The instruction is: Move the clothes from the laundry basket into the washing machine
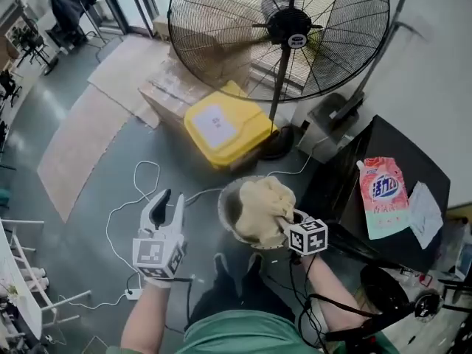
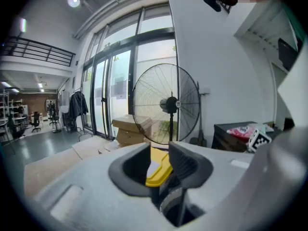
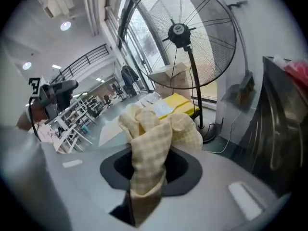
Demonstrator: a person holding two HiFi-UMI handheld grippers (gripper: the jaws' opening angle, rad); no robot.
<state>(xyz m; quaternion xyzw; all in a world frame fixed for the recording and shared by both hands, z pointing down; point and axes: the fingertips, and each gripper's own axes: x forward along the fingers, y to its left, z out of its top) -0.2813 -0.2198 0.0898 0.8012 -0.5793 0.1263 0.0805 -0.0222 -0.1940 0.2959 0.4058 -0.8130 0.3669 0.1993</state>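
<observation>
A cream checked cloth [image 1: 264, 206] hangs bunched in my right gripper [image 1: 286, 225], which is shut on it. In the right gripper view the cloth [image 3: 153, 134] fills the gap between the jaws and spills out over them. Directly below the cloth in the head view shows the rim of a round grey basket [image 1: 224, 211]. My left gripper [image 1: 169, 203] is held to the left of the basket, open, with nothing in it. In the left gripper view, that left gripper [image 2: 161, 166] points level toward a fan and a yellow box.
A large standing fan [image 1: 289, 29] and a yellow box [image 1: 225, 127] are ahead on the floor, with cardboard boxes [image 1: 173, 87] behind. At the right a black unit [image 1: 346, 179] carries a pink detergent pouch [image 1: 384, 196] on top. White cables [image 1: 133, 198] lie across the floor.
</observation>
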